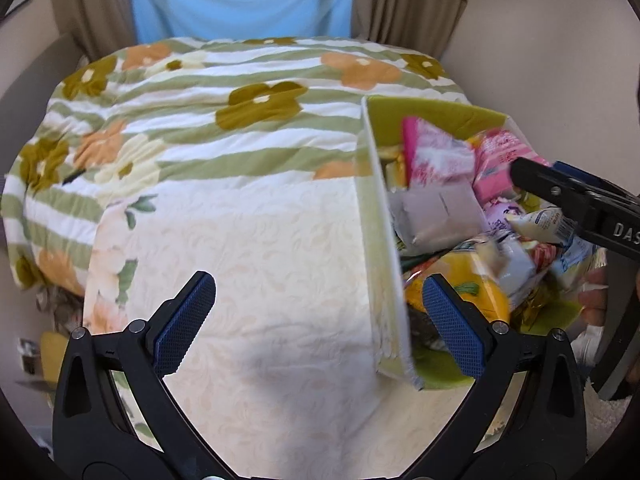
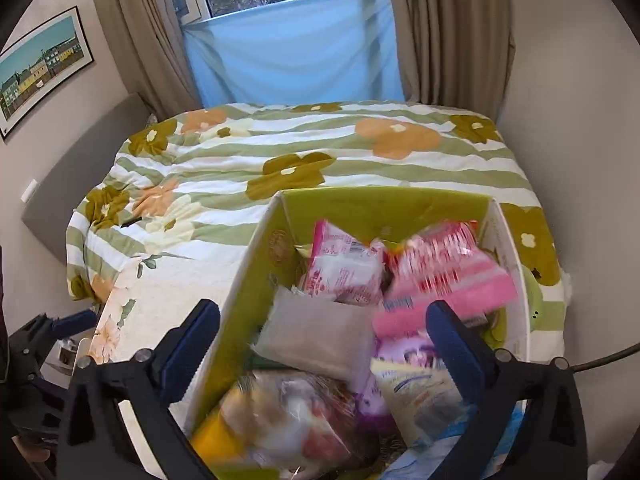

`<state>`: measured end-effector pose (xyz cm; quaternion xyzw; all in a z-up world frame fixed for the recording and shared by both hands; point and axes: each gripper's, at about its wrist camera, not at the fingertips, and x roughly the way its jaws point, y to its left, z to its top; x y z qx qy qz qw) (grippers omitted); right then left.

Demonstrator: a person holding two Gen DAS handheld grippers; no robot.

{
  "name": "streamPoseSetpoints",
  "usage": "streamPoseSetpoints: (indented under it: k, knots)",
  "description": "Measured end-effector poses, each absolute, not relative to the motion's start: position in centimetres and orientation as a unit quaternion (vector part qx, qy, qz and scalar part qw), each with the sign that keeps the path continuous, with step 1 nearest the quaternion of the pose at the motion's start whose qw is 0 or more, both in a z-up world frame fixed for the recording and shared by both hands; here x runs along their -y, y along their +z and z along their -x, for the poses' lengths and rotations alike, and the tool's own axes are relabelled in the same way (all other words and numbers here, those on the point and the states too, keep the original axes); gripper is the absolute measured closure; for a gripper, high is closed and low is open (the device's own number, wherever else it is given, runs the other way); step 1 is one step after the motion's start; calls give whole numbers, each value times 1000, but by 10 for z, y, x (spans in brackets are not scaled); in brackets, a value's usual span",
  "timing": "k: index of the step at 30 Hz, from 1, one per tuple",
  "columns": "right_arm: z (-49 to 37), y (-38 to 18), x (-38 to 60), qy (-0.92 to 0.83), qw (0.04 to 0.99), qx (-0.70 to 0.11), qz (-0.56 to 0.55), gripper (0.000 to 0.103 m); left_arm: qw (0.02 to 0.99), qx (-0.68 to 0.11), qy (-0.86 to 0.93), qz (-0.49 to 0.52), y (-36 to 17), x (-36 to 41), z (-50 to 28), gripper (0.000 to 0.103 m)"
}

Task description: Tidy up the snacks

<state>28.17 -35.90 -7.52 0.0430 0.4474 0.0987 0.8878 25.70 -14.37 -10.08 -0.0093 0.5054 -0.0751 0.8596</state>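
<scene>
A: Where do the snacks sit?

B: In a box (image 2: 280,248) with green inner walls and pale outer sides. In the right wrist view it fills the lower middle and right of the frame; in the left wrist view it stands at the right edge, its long white side (image 1: 380,248) running from mid-frame down toward the bottom.

A: What is inside?

B: A loose heap of packets. A pink and white packet (image 2: 344,268) leans near the back, a bright pink packet (image 2: 448,268) lies just right of it, and a grey packet (image 2: 316,336) rests in front of both. Lower in the frame are a cream packet (image 2: 416,396) and a blurred yellow and clear bag (image 2: 280,412); the print is too smeared to read.

A: And the tongs?

B: The right gripper (image 2: 322,344) is spread wide, hanging over the heap with nothing between its blue pads (image 2: 192,344). The left gripper (image 1: 320,312) is released too, its blue pads (image 1: 184,320) far apart; it straddles the box's near side, one finger over the cloth, the other over the snacks.

A: What is the box on?

B: A cream patterned cloth (image 1: 248,260) on a bed, with a green-striped flowered quilt (image 1: 240,92) behind it. At the top of the frame hang beige curtains (image 2: 448,28) and a blue sheet (image 2: 296,52) over the window.
</scene>
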Motion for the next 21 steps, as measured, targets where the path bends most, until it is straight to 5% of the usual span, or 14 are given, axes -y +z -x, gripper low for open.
streamPoseSetpoints:
  k: [9, 21]
  knots:
    - [-262, -75, 363, 77, 886, -455, -52, 0, 863, -500, -77, 5, -100, 137, -246, 0]
    - [-192, -16, 334, 45, 915, -399, -46, 0, 911, -406, -70, -8, -23, 99, -186, 0]
